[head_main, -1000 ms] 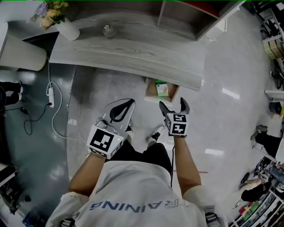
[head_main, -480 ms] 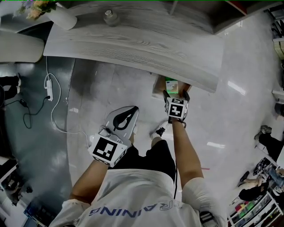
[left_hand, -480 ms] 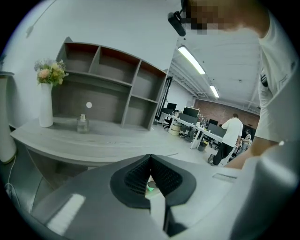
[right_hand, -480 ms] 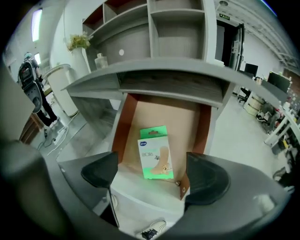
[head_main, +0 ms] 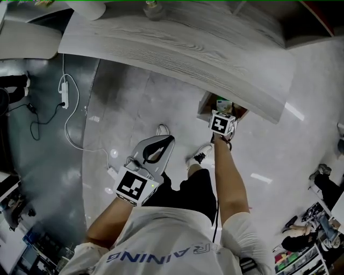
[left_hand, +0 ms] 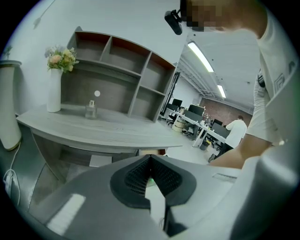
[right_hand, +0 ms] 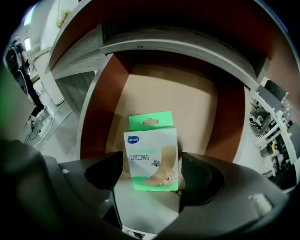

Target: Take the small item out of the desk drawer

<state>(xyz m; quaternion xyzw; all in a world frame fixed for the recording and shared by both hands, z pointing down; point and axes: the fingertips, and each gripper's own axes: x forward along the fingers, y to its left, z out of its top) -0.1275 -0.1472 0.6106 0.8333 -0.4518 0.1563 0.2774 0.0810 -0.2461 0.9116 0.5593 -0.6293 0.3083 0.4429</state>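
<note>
Head view gives us a sliver; the right gripper view shows the flat green-white cardboard box (right_hand: 151, 154) mid-frame in the smooth brown drawer (right_hand: 101, 112). The right gripper (right_hand: 150, 165) has its spread jaws just closing round it. The left gripper (left_hand: 150, 161) is pressed together, empty.

Box (head_main: 223, 103) in the drawer (head_main: 206, 106) mostly behind the right gripper (head_main: 224, 114); vase (head_main: 92, 6) half beyond the top edge.

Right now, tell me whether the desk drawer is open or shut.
Open. The drawer juts out from under the desk, its floor exposed, with the small box lying inside.
</note>
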